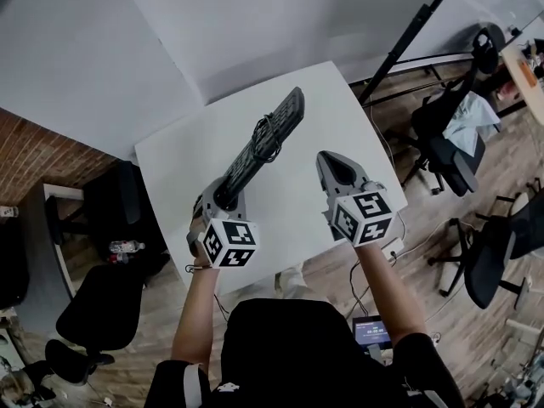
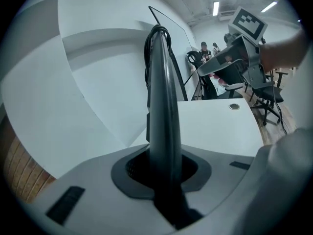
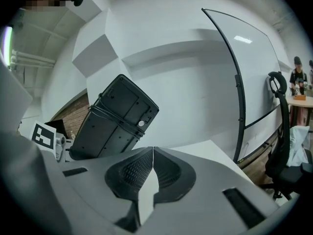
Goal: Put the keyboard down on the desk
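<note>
Edgewise, the left gripper (image 1: 227, 193) clamps the keyboard (image 1: 270, 134) over the desk (image 1: 293, 206).

White desk (image 1: 336, 109) in a wall corner, round grommet (image 2: 234, 106) near edge

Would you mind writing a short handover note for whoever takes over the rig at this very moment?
Left gripper: shut on one end of the keyboard, which is held on edge and slanting up above the desk. Its cable is wound round it.
Right gripper: shut, empty, over the desk beside the keyboard.
Done: keyboard is in hand over the desk.
Left: lower it, lay it flat on the desk, open the left jaws.
</note>
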A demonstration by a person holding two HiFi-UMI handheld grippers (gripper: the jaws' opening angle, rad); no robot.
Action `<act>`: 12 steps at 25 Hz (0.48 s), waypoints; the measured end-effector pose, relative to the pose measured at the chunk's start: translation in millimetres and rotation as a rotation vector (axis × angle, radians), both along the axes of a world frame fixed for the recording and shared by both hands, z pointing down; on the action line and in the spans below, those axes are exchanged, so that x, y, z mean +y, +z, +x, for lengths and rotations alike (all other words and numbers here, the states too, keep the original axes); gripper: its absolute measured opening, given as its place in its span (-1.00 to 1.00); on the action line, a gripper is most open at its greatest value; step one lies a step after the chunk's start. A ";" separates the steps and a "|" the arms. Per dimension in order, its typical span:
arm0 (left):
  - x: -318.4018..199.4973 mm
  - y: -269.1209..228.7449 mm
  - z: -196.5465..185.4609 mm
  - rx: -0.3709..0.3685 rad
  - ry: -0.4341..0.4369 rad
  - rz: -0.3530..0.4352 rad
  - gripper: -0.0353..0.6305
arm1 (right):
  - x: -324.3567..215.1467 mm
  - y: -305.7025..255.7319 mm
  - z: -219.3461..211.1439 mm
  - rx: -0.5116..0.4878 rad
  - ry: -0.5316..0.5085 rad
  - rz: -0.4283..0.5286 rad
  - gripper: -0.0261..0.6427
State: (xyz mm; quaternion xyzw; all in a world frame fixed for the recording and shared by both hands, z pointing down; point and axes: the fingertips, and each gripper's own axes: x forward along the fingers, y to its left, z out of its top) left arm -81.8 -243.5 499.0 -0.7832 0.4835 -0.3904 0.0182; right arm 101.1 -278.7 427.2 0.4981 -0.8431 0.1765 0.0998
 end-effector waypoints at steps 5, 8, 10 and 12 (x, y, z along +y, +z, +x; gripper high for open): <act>-7.7 18.2 5.7 -0.098 0.018 0.003 -0.63 | -2.5 17.3 9.3 -0.001 0.023 -0.032 -0.80; -10.4 22.7 8.3 -0.136 0.013 0.003 -0.63 | -1.4 28.3 14.6 -0.005 0.040 -0.053 -0.80; -11.4 28.4 12.8 -0.154 0.029 0.000 -0.63 | -1.2 32.5 19.1 -0.008 0.050 -0.062 -0.80; -11.7 34.6 17.9 -0.163 0.042 -0.008 -0.63 | -1.4 35.8 23.1 -0.010 0.057 -0.067 -0.80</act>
